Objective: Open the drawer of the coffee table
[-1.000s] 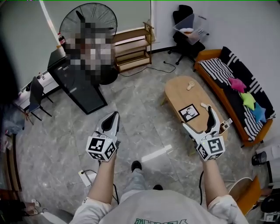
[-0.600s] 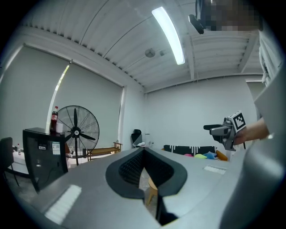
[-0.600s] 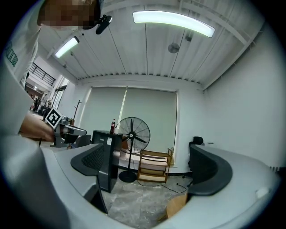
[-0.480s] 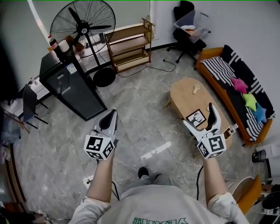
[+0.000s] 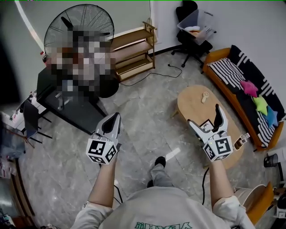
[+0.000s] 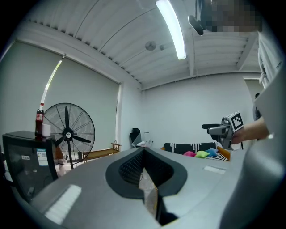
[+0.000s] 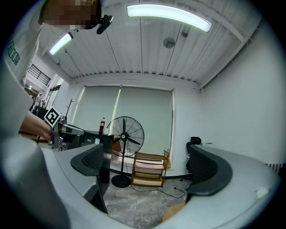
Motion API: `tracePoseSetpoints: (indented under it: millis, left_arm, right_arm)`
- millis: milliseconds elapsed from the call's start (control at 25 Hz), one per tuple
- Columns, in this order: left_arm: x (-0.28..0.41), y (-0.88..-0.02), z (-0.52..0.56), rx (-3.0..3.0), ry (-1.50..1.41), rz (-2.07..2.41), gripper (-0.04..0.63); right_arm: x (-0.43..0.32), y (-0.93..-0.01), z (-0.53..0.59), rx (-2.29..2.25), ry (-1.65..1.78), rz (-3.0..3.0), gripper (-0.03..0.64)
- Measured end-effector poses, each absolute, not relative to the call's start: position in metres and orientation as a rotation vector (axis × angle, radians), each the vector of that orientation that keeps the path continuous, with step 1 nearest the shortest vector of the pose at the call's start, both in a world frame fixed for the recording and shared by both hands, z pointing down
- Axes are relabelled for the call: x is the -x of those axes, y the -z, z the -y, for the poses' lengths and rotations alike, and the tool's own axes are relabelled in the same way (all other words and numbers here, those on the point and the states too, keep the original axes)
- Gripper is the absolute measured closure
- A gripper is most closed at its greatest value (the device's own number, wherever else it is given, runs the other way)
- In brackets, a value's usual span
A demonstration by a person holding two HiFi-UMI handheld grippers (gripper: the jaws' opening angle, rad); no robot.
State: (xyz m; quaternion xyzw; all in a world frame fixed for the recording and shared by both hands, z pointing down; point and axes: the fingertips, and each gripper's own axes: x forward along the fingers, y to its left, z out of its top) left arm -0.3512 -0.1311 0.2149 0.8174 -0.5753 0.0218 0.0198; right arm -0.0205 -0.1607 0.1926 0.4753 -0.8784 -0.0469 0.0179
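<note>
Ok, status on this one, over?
Left gripper shut, empty, over floor. Right gripper open, empty, in air near coffee table, no contact. Drawer not discernible. Small object on tabletop.

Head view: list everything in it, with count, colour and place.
Coffee table: one, light wood, oval, right of centre.
Small object: one, pale, on the coffee table's far end.
Sofa: one, orange frame with black-and-white stripes, right edge.
Star cushions: three, pink, yellow-green and blue, on the sofa.
Office chair: one, black, top right.
Shelf: one, wood, top centre.
Fan: one, black, top left.
Cabinet: one, black, below the fan.
Left tool: one, grey, jaws together, left of centre.
Right tool: one, grey, jaws apart, seen against the coffee table's near end.
</note>
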Motion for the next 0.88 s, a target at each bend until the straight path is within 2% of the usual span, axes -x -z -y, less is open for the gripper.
tracePoseSetpoints:
  millis: [440,880]
  left_arm:
    - [0.319,-0.222,0.312,-2.680,-0.096,1.623,0.597]
    - [0.234,-0.237,0.427,-2.841,-0.090,1.282,0.597]
  right_arm:
    - [0.009,-0.219,0.295,-1.576,0.112,2.656,0.028]
    - [-0.043,-0.225,0.315,-1.804,0.106,2.441,0.028]
